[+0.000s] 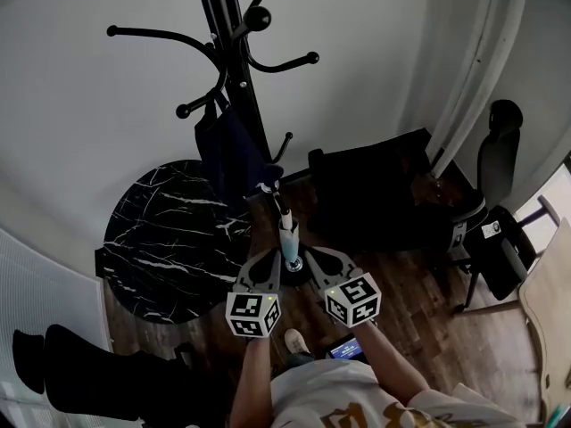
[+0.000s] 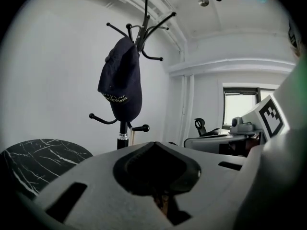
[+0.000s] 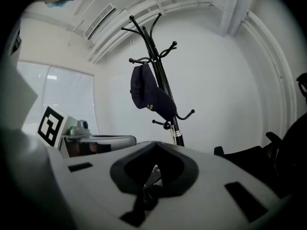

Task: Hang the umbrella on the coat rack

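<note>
A black coat rack stands against the white wall. A folded navy umbrella hangs from one of its upper hooks, clear of both grippers. My left gripper and right gripper sit side by side, low and in front of the rack's foot, both pointing at it. In the left gripper view the jaws are together with nothing between them, and the umbrella hangs ahead. In the right gripper view the jaws also look closed, with the umbrella beyond.
A round black marble table stands left of the rack. A low black box and an office chair are to the right. A pale cylinder stands at the pole's foot between the gripper tips. The floor is wood.
</note>
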A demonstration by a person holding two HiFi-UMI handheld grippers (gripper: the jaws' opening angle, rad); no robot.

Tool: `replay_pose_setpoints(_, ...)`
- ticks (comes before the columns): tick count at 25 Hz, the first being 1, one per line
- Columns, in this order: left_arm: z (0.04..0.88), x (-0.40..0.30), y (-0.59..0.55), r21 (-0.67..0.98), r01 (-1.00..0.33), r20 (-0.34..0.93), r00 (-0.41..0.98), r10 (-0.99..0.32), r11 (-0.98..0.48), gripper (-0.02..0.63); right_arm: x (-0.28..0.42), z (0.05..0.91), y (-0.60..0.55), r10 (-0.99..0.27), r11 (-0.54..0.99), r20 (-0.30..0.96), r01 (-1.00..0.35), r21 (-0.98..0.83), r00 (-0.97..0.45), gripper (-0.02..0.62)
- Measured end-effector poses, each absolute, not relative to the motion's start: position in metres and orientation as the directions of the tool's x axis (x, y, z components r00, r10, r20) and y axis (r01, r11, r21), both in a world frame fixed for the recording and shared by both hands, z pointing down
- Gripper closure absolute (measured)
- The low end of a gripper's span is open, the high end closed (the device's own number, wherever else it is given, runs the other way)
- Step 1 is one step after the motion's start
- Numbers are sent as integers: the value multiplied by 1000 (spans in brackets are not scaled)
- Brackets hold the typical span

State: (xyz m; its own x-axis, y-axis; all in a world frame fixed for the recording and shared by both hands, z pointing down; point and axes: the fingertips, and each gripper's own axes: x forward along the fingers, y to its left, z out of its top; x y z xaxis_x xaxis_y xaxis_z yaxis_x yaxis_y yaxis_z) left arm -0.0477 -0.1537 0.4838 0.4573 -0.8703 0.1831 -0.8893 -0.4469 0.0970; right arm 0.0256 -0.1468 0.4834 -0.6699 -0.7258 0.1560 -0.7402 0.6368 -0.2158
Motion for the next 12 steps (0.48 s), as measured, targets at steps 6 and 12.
replay_pose_setpoints(6,466,-35,-122,95,-903,108,429,-897,-420,586,37,478,-117,-703,671,143,-717,-189,-696,583)
replay_pose_setpoints(12,472,-38,-96,82,-925,102,378,-920,-371,586,41,480,-93,-695,687,125,-706,-175,-708,584)
